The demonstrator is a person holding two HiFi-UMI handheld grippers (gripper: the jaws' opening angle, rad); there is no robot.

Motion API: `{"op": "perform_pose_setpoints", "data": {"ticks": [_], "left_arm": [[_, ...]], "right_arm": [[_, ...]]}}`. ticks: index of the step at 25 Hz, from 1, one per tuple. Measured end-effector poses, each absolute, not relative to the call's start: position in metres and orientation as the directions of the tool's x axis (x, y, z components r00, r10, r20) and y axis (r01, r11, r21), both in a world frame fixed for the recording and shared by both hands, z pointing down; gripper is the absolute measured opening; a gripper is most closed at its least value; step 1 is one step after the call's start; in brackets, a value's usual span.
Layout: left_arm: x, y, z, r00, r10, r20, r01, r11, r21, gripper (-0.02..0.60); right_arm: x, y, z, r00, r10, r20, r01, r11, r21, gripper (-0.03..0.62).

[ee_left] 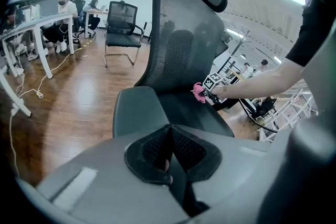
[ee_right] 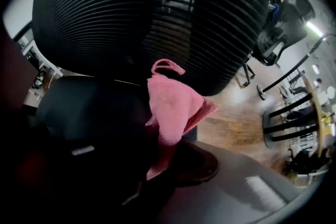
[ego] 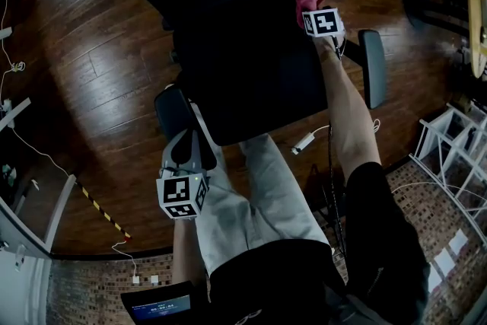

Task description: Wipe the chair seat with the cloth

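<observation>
The black office chair seat [ego: 251, 80] fills the middle of the head view, with its mesh backrest [ee_right: 157, 13] rising behind. My right gripper [ego: 313, 10] is at the seat's back right corner, shut on the pink cloth [ee_right: 173, 102], which hangs over the seat [ee_right: 79, 107] just in front of the backrest. The left gripper view shows the same cloth [ee_left: 198, 92] and right gripper [ee_left: 212, 84] at the far side of the seat [ee_left: 194, 113]. My left gripper [ee_left: 169, 147] is shut with nothing held, just short of the left armrest [ee_left: 137, 110], at the seat's front left [ego: 185, 137].
The right armrest [ego: 373, 66] stands beside my right forearm. Cables and a white plug [ego: 304, 141] lie on the wood floor. A white rack [ego: 449, 141] is at the right. Another chair [ee_left: 122, 21] and desks with seated people are far off at the left.
</observation>
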State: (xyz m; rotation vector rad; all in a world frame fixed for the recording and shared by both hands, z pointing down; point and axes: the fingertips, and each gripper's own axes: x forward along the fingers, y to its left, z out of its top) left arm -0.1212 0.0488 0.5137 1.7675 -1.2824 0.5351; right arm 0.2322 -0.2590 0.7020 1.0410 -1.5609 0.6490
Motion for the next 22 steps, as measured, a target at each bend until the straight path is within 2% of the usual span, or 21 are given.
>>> {"op": "perform_pose_setpoints", "data": {"ticks": [4, 7, 11, 22], "left_arm": [[-0.123, 0.049, 0.516, 0.378, -0.542, 0.751, -0.915, -0.096, 0.392, -0.006], [-0.122, 0.048, 0.516, 0.375, -0.543, 0.752, -0.917, -0.096, 0.388, -0.006], [-0.121, 0.048, 0.515, 0.381, -0.545, 0.747, -0.914, -0.098, 0.394, -0.006], [-0.122, 0.046, 0.516, 0.400, -0.543, 0.739, -0.905, -0.108, 0.411, -0.006]], "right_arm": [[0.265, -0.260, 0.685, 0.168, -0.316, 0.934, -0.844, 0.443, 0.302, 0.063], [0.275, -0.254, 0.682, 0.232, -0.326, 0.916, -0.818, 0.444, 0.365, 0.063], [0.251, -0.240, 0.697, 0.152, -0.302, 0.941, -0.841, 0.460, 0.284, 0.061], [0.129, -0.197, 0.729, -0.051, -0.261, 0.964, -0.829, 0.550, 0.105, 0.063]]}}
